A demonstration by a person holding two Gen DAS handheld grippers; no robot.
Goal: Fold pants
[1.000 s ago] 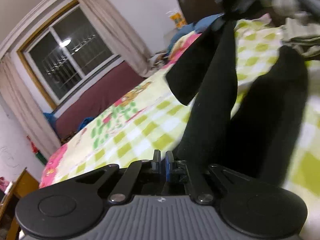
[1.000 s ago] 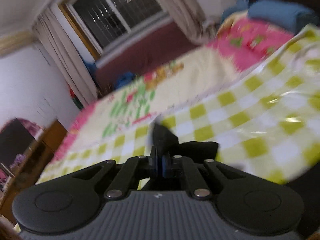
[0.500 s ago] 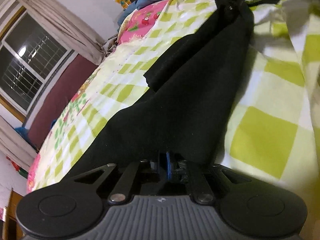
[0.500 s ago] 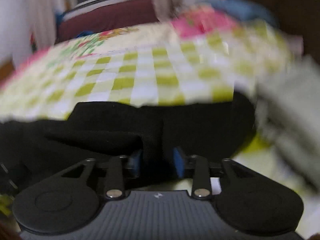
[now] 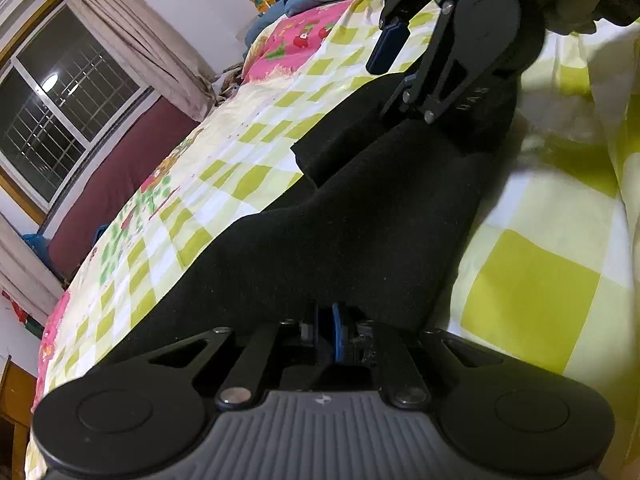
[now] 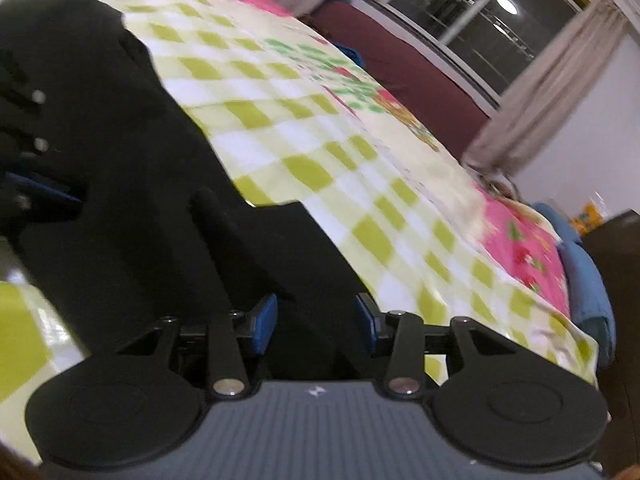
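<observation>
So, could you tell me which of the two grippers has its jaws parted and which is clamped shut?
The right gripper has just been opening: its blue pads stand apart over the black pants. The left gripper is pinched shut on that fabric.

Black grippers; blue fingers (image 6: 265, 322); silver screws; grey ribbed body.

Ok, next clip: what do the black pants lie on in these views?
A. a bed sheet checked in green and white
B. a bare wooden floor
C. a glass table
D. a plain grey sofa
A: in both wrist views the black pants are spread flat across the green-and-white checked bed sheet, which shows on both sides of the dark cloth.
</observation>
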